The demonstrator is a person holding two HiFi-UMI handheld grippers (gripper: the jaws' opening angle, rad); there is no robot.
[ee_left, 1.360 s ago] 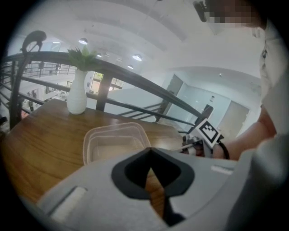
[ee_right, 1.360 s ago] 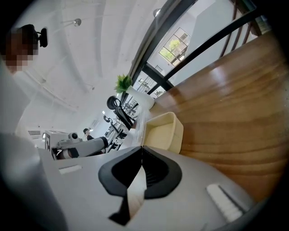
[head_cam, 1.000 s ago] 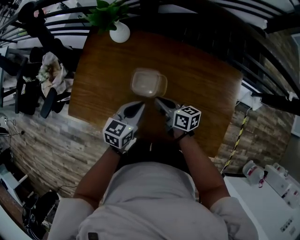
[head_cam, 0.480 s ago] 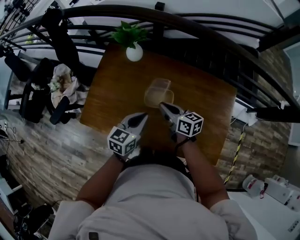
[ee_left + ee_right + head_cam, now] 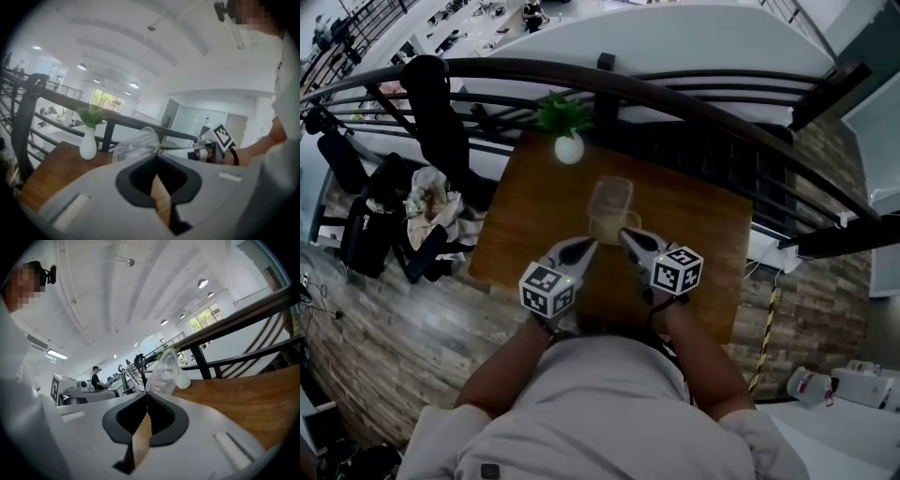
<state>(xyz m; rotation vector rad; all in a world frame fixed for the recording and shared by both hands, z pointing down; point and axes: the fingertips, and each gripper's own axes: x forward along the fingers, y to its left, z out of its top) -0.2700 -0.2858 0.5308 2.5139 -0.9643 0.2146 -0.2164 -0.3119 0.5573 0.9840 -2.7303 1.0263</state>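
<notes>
Wide rectangular desk (image 5: 698, 230) of glossy brown wood, hard and smooth. Above its middle, held clear of the wood and tipped on edge, is a clear plastic container (image 5: 610, 210), thin-walled and rounded-rectangular. The grey right hand-held gripper (image 5: 625, 234) pinches its thin rim between closed jaws. The left hand-held gripper (image 5: 591, 242) is closed on nothing, just beside the container. A small smooth white vase (image 5: 569, 148) with green leaves stands near the far edge. Likely risks: the slick, flexible rim could slip or buckle in this one-edge pinch, dropping the container onto the desk, and a forward swing could knock the vase over.
</notes>
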